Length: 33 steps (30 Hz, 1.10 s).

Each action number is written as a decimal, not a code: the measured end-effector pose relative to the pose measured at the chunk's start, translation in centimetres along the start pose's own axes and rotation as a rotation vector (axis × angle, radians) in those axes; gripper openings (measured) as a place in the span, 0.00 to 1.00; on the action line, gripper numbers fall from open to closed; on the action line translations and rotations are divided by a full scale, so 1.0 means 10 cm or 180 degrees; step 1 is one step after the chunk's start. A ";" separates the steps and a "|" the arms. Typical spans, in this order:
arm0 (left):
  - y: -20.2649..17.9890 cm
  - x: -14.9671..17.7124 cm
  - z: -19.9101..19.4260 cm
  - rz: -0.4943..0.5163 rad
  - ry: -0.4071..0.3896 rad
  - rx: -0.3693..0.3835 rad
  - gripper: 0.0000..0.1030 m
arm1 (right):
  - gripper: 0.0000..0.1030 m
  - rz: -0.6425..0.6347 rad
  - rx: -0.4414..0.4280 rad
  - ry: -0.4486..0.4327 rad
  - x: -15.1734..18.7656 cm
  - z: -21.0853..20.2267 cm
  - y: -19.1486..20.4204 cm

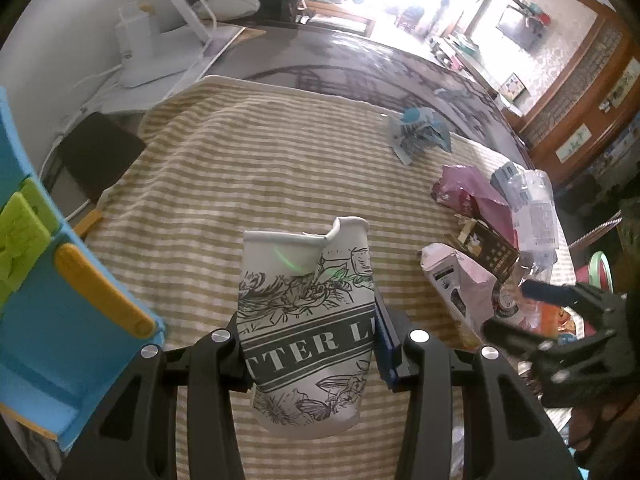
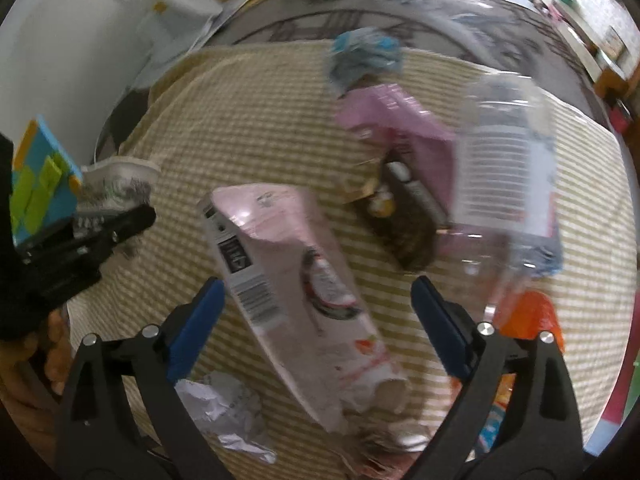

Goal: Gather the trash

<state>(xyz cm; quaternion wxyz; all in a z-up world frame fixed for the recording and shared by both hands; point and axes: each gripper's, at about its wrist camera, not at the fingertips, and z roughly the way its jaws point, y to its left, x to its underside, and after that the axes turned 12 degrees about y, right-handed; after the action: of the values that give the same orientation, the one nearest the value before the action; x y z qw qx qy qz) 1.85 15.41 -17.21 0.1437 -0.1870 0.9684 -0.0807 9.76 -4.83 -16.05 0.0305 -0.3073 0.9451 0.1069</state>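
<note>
**A:** What does the left wrist view show?

**B:** The left gripper [image 1: 306,346] is clamped on a crumpled white paper cup with black floral print and lettering [image 1: 306,308]. Its fingers press the cup's sides and the cup is held above the beige-and-white striped cloth [image 1: 240,168] that covers the table. The cup's rim is dented and torn at the top.

**A:** What else is in that view?

**B:** A blue plastic bin with green and yellow tabs [image 1: 48,280] stands at the left edge. At the far side of the cloth lies a crumpled blue-and-white wrapper [image 1: 418,132]. To the right is a heap: a pink foil bag [image 1: 476,196], a clear plastic bottle with a printed label [image 1: 534,208], a dark brown carton [image 1: 490,250] and a pale pink pouch with a barcode [image 1: 464,280]. The right gripper [image 1: 532,312] shows as a dark shape just beside that heap; from here I cannot tell how wide it is.

**A:** And the right wrist view?

**B:** It is blurred. The right gripper [image 2: 318,320] is spread wide with nothing between its blue pads [image 2: 200,320]. The pale pink pouch [image 2: 296,300] lies on the cloth under the gap, slanting across it. A crumpled silver-white scrap of paper [image 2: 224,412] sits near the left finger, and an orange wrapper [image 2: 532,316] is beside the right one. The clear bottle [image 2: 508,168], the brown carton [image 2: 408,216], the pink bag [image 2: 400,120] and the blue wrapper [image 2: 368,52] lie farther off. At the left, the other gripper holds the cup [image 2: 120,184] close to the blue bin [image 2: 40,184].
</note>
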 end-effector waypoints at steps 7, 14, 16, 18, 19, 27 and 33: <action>0.01 -0.01 -0.02 -0.0027 -0.0029 0.0002 0.40 | 0.63 -0.0261 0.0186 0.0032 0.02 0.09 0.18; -0.12 -0.04 -0.11 0.0042 -0.0099 0.0061 0.40 | 0.57 -0.0109 0.0184 -0.0585 0.14 -0.56 0.05; -0.18 -0.05 -0.14 0.0075 -0.0125 0.0094 0.40 | 0.57 0.0011 0.0124 -0.0731 0.19 -0.73 -0.04; -0.28 -0.05 -0.18 0.0132 -0.0150 0.0134 0.40 | 0.57 0.0135 0.0077 -0.0881 0.26 -0.89 -0.13; -0.34 -0.06 -0.19 0.0175 -0.0159 0.0154 0.40 | 0.57 0.0193 0.0058 -0.0953 0.29 -0.97 -0.18; -0.77 -0.05 -0.30 0.0444 -0.0213 0.0269 0.40 | 0.57 0.0439 -0.0005 -0.1225 0.54 -1.24 -0.40; -1.07 -0.01 -0.35 0.0584 -0.0250 0.0253 0.41 | 0.57 0.0488 0.0014 -0.1304 0.69 -1.32 -0.53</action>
<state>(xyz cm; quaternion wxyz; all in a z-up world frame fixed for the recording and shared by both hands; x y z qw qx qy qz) 4.44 6.01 -11.68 0.1957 -0.0948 0.9711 -0.0982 7.45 -15.87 -4.99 0.2143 -0.2062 0.9400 0.1670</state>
